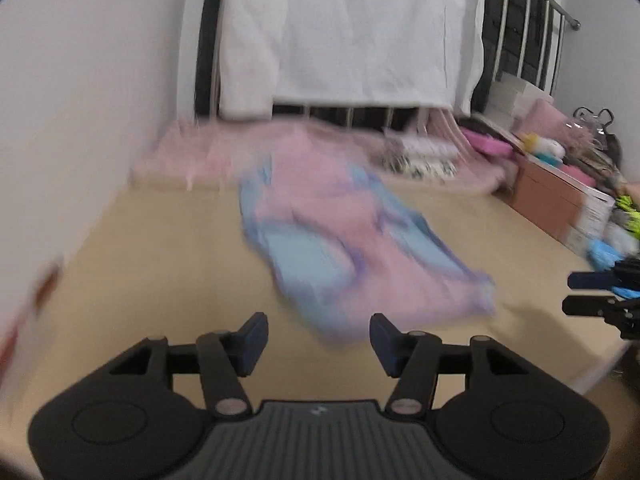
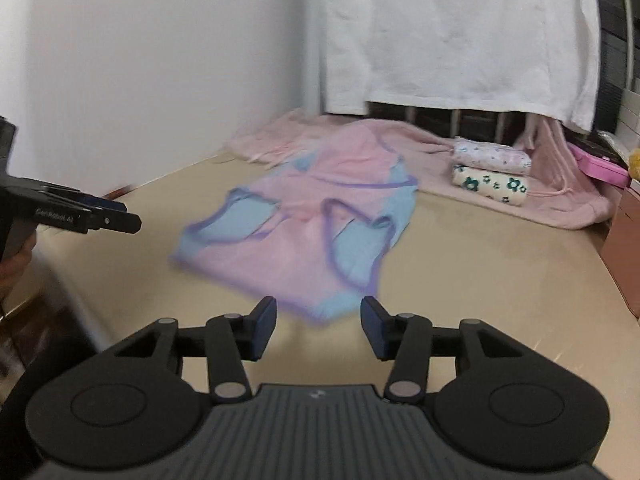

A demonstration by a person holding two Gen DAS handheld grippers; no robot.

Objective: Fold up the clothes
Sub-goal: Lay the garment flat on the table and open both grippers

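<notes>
Ribbed black plastic fills the bottom of both views, the bodies of the two grippers I'm holding. On my left gripper (image 1: 319, 338) the dark blue pads stand wide apart with nothing between them; my right gripper (image 2: 318, 322) is spread just as wide and just as empty. Both hang above the smooth beige table (image 2: 480, 264).

Straight ahead of both sets of fingers lies the garment (image 2: 308, 232), soft pink cloth with pale blue panels and purple piping along the curved edges. It sprawls flat but rumpled, its near hem just beyond my fingertips, its far end reaching a fluffy pink blanket (image 2: 552, 200) bunched along the back of the table. Motion blur smears the finer detail.

Ahead and to the right of my right gripper, two folded bundles (image 2: 490, 172) sit stacked on that blanket, one with dark green flowers below, a paler print on top. Behind them a creased white sheet (image 2: 460, 32) drapes over a rail. From the right wrist view, my left gripper pokes in from the left, well off the cloth.
</notes>
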